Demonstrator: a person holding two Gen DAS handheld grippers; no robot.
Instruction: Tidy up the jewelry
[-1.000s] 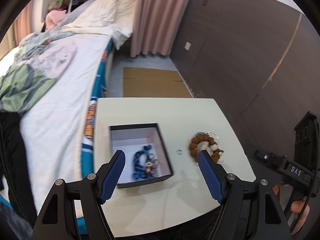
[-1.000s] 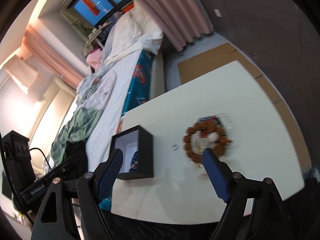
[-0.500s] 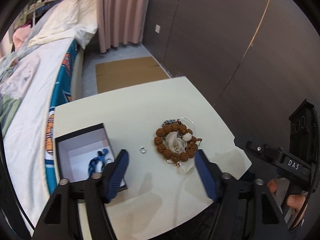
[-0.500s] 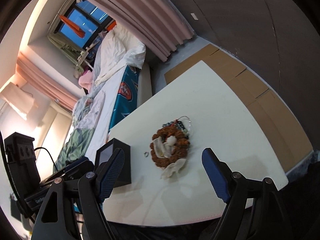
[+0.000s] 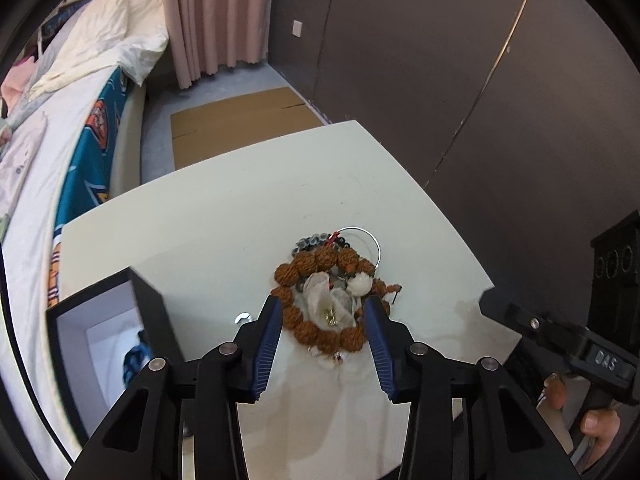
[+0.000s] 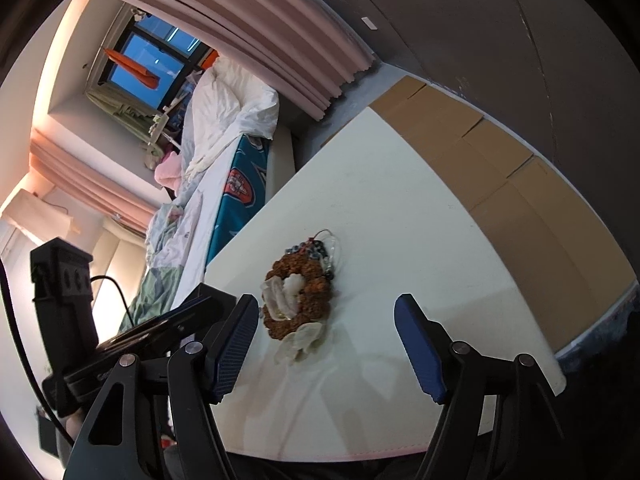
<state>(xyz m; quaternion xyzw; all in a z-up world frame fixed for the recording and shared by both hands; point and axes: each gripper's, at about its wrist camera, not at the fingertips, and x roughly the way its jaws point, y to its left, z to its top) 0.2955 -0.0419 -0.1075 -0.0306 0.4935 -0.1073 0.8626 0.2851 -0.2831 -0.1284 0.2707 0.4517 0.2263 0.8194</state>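
Both wrist views look steeply down, apparently close, sharing the table point(image 5: 224, 216).

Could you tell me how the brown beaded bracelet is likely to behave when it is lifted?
The brown beaded bracelet would probably sag, being strung beads. It overlaps the thin silver bangle and a translucent white piece, so these may snag and drag along.

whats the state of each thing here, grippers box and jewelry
left gripper: open, fingers straddling the pile
right gripper: open, empty
black square box: lidless, blue beads inside
brown bead bracelet: on white table, heaped with other pieces
small silver ring: loose beside box
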